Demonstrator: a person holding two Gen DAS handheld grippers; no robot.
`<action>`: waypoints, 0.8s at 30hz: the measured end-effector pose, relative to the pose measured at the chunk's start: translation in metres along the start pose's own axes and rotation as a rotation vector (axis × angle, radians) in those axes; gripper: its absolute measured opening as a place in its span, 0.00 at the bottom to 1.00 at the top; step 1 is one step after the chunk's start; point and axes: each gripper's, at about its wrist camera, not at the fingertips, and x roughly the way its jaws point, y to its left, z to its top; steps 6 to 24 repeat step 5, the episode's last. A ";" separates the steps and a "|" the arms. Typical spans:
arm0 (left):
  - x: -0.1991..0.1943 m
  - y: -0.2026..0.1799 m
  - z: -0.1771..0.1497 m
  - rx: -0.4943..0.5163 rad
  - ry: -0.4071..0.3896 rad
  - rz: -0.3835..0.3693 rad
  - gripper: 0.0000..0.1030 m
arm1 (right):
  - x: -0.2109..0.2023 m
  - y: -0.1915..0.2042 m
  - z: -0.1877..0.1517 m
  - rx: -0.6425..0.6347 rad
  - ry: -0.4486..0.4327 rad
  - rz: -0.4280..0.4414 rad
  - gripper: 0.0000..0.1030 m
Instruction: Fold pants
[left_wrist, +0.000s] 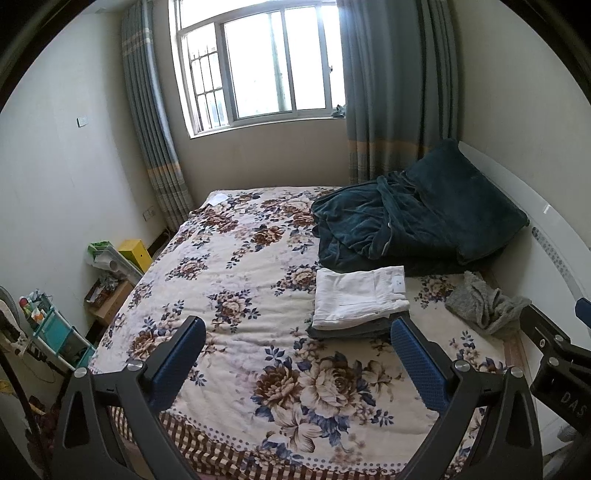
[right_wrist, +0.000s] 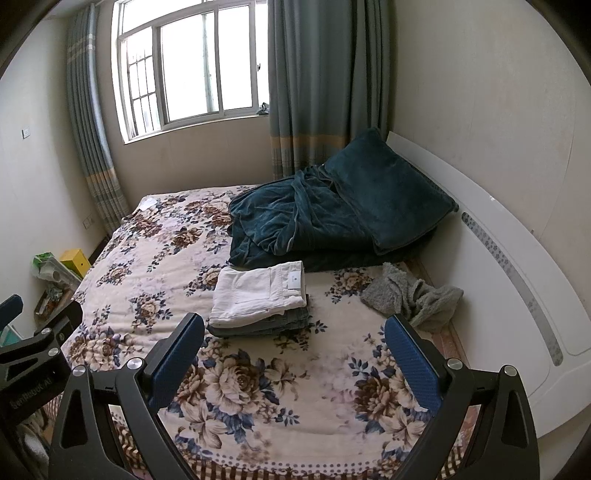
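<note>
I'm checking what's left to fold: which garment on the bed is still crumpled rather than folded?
The grey garment near the headboard, lying bunched up. The white pants are folded flat atop a darker folded pair.

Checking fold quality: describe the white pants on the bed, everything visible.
The white pants are folded into a flat rectangle of cotton-like fabric, with a small label near the waistband and a seam line. They lie on top of a folded grey garment, on the floral bedspread in front of the dark green blanket. Neither hand-held gripper touches them.
</note>
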 end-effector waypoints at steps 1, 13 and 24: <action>-0.001 0.000 -0.001 0.000 -0.003 0.001 1.00 | 0.000 0.000 0.000 0.001 0.001 0.001 0.97; -0.003 -0.002 -0.002 -0.006 -0.008 -0.002 1.00 | 0.000 0.000 0.000 0.001 -0.003 -0.001 0.97; -0.003 -0.002 -0.002 -0.006 -0.008 -0.002 1.00 | 0.000 0.000 0.000 0.001 -0.003 -0.001 0.97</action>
